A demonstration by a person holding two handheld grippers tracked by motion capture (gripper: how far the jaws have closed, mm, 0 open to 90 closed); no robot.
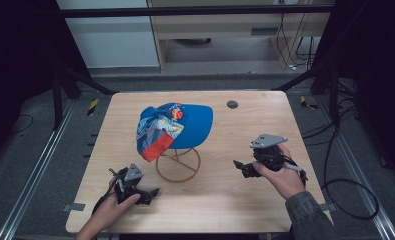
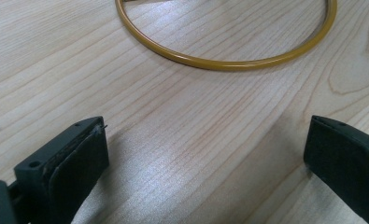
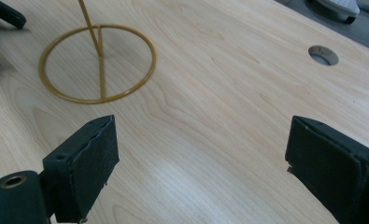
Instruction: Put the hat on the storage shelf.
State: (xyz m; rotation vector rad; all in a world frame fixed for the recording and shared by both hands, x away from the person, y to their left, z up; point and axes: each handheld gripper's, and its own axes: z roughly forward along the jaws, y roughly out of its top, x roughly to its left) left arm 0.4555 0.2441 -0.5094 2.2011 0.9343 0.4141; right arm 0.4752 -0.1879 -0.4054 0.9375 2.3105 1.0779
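Grippers low at near edge of pale wooden table (image 1: pixel 225 200), both with jaws spread wide, nothing between them: left gripper (image 1: pixel 152 193) near-left, right gripper (image 1: pixel 239 165) near-right. Between and beyond, thin gold wire stand with ring base (image 1: pixel 178 165); its upright mostly hidden under blue baseball cap with patterned front panel (image 1: pixel 172 126). Farther right, small round hole (image 1: pixel 232 104). Surroundings dark, hard to read.

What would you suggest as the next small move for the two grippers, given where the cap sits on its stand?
Probably bring the right gripper forward and up toward the blue cap. Both grippers are open and empty, low over the wooden table, while the cap sits on the gold wire stand between them; the left gripper points at the stand's ring base.
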